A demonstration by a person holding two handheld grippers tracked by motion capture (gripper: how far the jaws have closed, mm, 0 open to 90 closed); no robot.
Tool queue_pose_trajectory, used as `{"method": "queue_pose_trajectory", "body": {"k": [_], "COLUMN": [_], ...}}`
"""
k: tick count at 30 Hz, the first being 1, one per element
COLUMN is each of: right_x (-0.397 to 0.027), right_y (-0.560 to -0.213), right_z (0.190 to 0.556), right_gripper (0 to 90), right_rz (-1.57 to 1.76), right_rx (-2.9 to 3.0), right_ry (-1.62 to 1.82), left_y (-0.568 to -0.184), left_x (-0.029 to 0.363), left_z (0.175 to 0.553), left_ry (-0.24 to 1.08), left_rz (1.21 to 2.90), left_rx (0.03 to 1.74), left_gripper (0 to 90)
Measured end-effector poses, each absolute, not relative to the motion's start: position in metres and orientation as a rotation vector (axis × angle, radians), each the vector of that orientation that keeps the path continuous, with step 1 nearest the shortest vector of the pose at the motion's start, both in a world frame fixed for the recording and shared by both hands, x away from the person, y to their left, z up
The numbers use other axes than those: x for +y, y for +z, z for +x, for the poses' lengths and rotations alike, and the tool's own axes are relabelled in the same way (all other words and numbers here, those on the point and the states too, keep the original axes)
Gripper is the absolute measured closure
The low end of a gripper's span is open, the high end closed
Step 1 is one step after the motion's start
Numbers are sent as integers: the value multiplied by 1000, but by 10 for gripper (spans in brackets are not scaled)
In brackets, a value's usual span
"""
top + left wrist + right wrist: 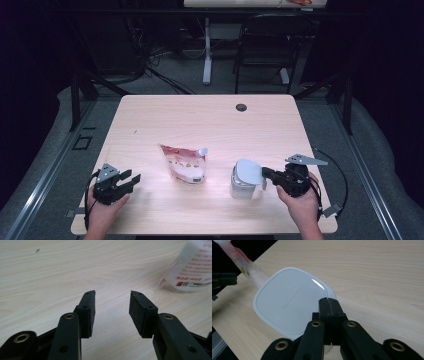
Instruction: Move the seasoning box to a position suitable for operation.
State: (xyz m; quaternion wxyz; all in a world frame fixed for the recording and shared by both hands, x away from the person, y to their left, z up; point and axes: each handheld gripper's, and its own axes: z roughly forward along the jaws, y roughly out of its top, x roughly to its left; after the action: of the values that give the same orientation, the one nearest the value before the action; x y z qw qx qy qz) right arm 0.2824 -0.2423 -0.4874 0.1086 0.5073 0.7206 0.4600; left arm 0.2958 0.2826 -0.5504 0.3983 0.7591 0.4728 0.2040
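Lid (248, 172), white with rounded corners, sits tilted on top of a clear container (242, 187) on the right half of the counter (200, 120); right tongs (264, 175) pinch its near edge.

Left to right in the high view:
- Left tongs (131, 181): near the front left corner of the counter, held in the left hand (102, 210). Jaws stand apart with nothing between them. In the left gripper view they (112, 302) frame bare wood, the pouch off to the upper right.
- Pouch (184, 162): red and white with a white spout, lying flat near the counter's middle, between the two tongs and clear of both.
- Container and lid: just right of the pouch, not touching it.
- Right tongs: in the right gripper view (328, 301) the jaws are pressed together on the lid's rim (289, 301); embossed lettering on the lid, too faint to read. Right hand (302, 200) behind, grey plate (306, 160) on top.
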Motion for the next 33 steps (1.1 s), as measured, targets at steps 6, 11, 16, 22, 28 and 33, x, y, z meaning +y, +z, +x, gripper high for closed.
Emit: {"method": "queue_pose_trajectory", "body": {"k": [6, 11, 16, 22, 28, 33], "right_x": [-243, -244, -245, -246, -246, -248], "right_y": [-488, -489, -490, -492, -492, -494], "right_z": [282, 282, 282, 282, 282, 283], "right_gripper": [900, 900, 900, 900, 900, 900], "right_rz": [1498, 1507, 1512, 1523, 1528, 1542], "right_rx": [2113, 2107, 2111, 2108, 2107, 2107], "right_ry": [1359, 1361, 1343, 1336, 1338, 1337], "left_y": [-550, -550, -550, -550, -551, -550], "left_x": [283, 283, 282, 282, 282, 282], "left_z": [296, 296, 296, 296, 296, 296], "left_ry": [517, 521, 517, 517, 518, 517], "left_rz": [1922, 1921, 1921, 1921, 1921, 1920], "left_rx": [1197, 1199, 1200, 1200, 1198, 1200], "left_gripper": [567, 567, 567, 567, 567, 567]}}
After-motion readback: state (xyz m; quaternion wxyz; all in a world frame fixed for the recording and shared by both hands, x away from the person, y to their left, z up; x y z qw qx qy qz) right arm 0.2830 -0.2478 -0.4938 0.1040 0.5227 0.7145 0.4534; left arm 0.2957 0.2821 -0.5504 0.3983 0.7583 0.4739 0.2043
